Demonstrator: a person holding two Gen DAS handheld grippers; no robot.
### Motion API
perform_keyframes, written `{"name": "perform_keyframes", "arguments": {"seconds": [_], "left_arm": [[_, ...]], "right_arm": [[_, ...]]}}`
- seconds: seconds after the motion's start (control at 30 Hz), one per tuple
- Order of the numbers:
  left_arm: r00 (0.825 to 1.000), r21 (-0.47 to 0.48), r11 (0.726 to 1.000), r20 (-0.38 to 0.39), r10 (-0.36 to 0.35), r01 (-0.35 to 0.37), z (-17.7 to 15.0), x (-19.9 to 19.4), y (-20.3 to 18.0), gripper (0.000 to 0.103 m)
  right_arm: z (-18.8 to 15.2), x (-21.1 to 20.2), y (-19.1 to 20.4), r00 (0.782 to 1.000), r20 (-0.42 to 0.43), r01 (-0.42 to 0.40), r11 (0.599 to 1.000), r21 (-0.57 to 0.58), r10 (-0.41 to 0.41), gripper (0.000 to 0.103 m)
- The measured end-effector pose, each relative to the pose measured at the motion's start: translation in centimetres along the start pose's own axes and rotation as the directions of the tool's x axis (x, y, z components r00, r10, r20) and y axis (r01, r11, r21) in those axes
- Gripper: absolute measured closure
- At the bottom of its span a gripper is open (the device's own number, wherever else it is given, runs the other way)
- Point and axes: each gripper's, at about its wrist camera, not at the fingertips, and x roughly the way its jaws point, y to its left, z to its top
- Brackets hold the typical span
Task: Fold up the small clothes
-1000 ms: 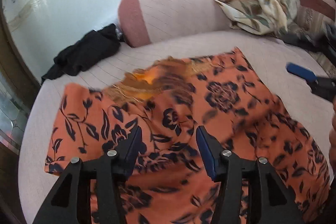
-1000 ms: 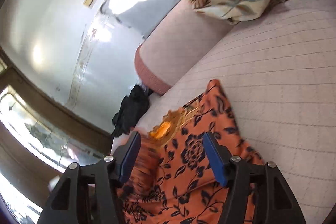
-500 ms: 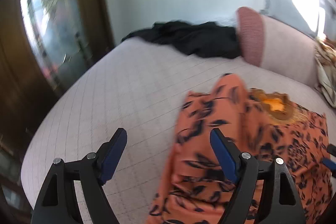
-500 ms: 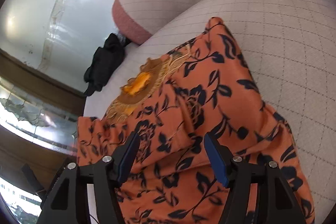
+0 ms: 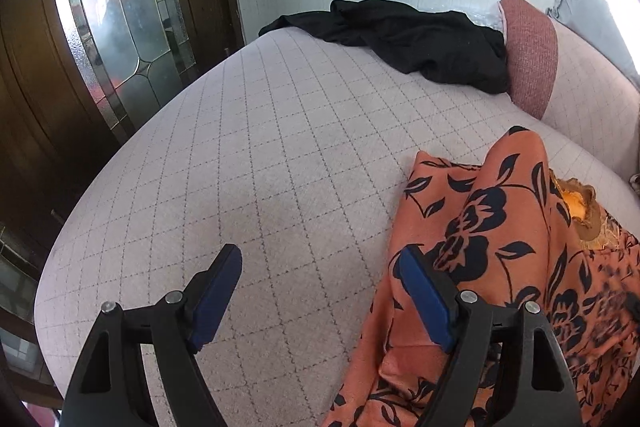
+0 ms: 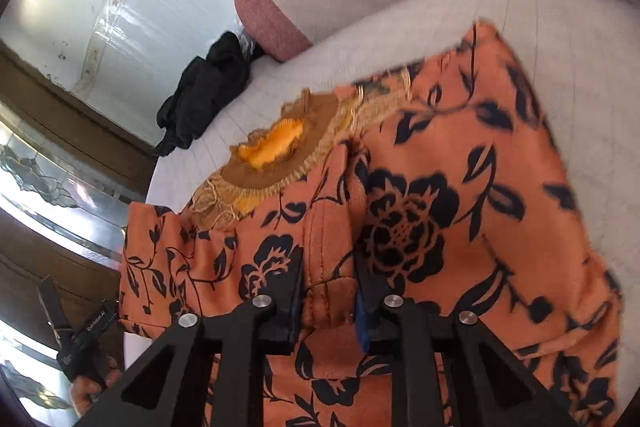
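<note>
Left wrist view: left gripper (image 5: 320,291) spread wide over bare sofa seat (image 5: 260,167), nothing held; one orange flowered garment (image 5: 500,247) beside right finger; one black garment (image 5: 412,39) farther back.

Right wrist view: right gripper (image 6: 328,291), just closing, pinching one fold of orange flowered garment (image 6: 420,227); one black garment (image 6: 208,87) behind.

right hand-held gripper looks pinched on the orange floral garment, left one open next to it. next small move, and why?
Probably bring the left hand-held gripper sideways onto the near edge of the orange floral garment and close on it. Its jaws have just been opening and stand over bare bed cover, holding nothing, while the right hand-held gripper, jaws just closing, pinches a fold of the cloth. A second grip would let both lift the fold evenly.
</note>
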Motion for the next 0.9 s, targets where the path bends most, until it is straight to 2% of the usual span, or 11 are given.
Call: {"name": "perform_keyframes", "arguments": {"seconds": [0.1,0.17,0.3,0.4,0.5,0.57,0.6,0.67,0.73,0.83,0.9], "left_arm": [[1.0,0.004,1.0,-0.006,0.007,-0.007,-0.3,-0.1,-0.1,0.021],[1.0,0.019,1.0,-0.013,0.018,-0.017,-0.5,0.1,-0.6,0.021],[0.999,0.086,0.996,-0.018,0.031,-0.029,-0.9,0.5,-2.5,0.021],[0.999,0.133,0.99,0.012,0.051,-0.052,-1.1,0.3,-3.9,0.021],[0.998,0.166,0.984,0.027,0.053,-0.057,-1.1,0.3,-4.7,0.021],[0.998,0.182,0.981,0.034,0.056,-0.061,-1.2,0.3,-5.3,0.021],[0.998,0.192,0.979,0.033,0.057,-0.062,-1.2,0.4,-5.6,0.021],[0.998,0.225,0.973,0.02,0.052,-0.055,-1.4,1.0,-6.5,0.021],[0.997,0.286,0.955,-0.009,0.078,-0.072,-2.0,2.0,-7.4,0.021],[0.995,0.316,0.944,0.004,0.103,-0.098,-2.2,2.2,-8.0,0.02],[0.996,0.299,0.951,-0.013,0.089,-0.081,-1.9,1.9,-7.6,0.019]], "right_arm": [[1.0,-3.0,-0.5,0.992,0.118,0.04,0.999,0.016,-0.041,0.083],[1.5,-4.3,-2.0,0.979,0.154,0.125,0.991,0.055,-0.132,0.083],[1.4,-2.3,-5.9,0.98,-0.022,0.199,0.962,0.187,-0.198,0.083],[1.7,-2.9,-6.8,0.984,-0.027,0.177,0.948,0.263,-0.177,0.078],[2.2,-4.3,-6.9,0.97,0.02,0.23,0.939,0.255,-0.243,0.078],[2.6,-5.1,-6.7,0.949,0.06,0.286,0.925,0.25,-0.309,0.076],[2.7,-5.5,-6.5,0.951,0.076,0.273,0.928,0.253,-0.301,0.077],[2.8,-6.4,-6.0,0.968,0.137,0.173,0.956,0.236,-0.209,0.077],[3.1,-6.8,-4.2,0.975,0.182,0.103,0.983,0.153,-0.131,0.077],[2.9,-5.5,-2.3,0.985,0.156,0.064,0.995,0.074,-0.075,0.077],[2.4,-3.6,-2.2,0.994,0.064,0.083,0.995,0.056,-0.086,0.077]]}}
